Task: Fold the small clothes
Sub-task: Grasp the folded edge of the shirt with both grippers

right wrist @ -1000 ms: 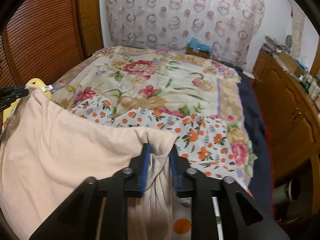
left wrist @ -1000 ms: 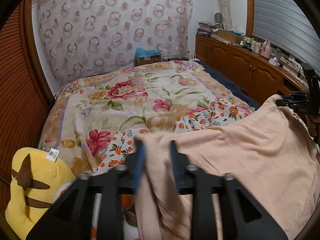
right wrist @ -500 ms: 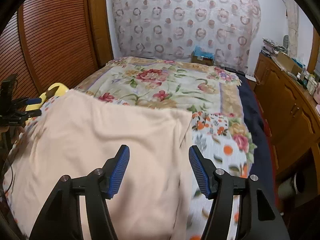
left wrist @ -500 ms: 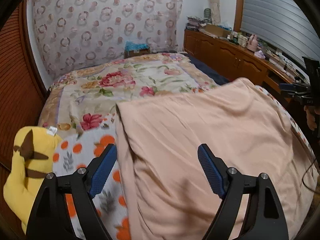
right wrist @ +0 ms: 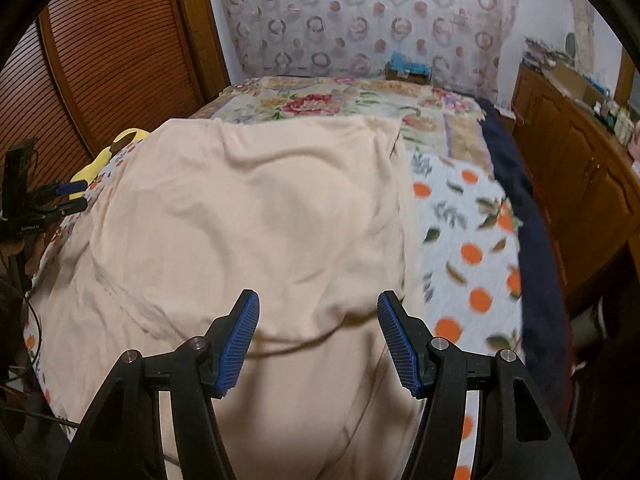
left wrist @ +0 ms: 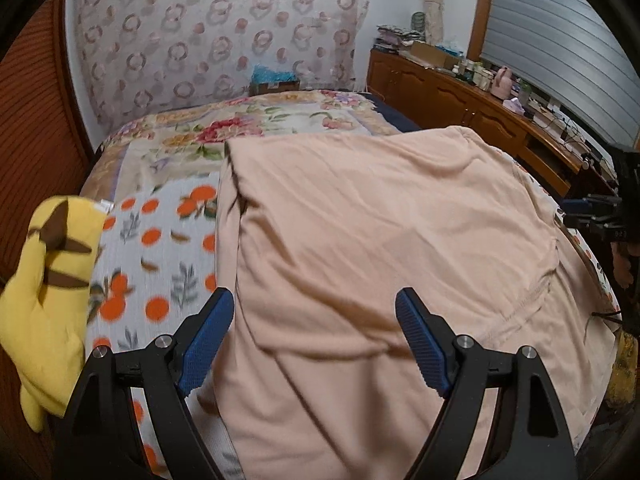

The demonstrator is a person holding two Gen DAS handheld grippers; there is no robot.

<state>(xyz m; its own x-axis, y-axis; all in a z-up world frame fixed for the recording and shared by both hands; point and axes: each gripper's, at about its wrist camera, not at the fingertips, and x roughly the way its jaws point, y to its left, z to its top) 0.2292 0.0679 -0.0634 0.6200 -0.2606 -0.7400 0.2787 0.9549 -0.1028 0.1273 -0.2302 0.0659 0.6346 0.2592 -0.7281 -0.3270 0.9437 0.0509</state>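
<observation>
The peach garment (left wrist: 380, 240) lay spread across the bed (left wrist: 168, 152), directly ahead of both claws; the left gripper (left wrist: 314, 340) and right gripper (right wrist: 318, 336) hung wide, holding nothing, each nearest its own edge

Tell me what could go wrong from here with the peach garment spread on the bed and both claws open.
The wrinkled peach cotton garment lies uneven, so a fold now may lock creases in. The open left claw could also pinch the orange-print white cloth beneath its edge. The open right claw faces a doubled hem that may slip apart.
</observation>
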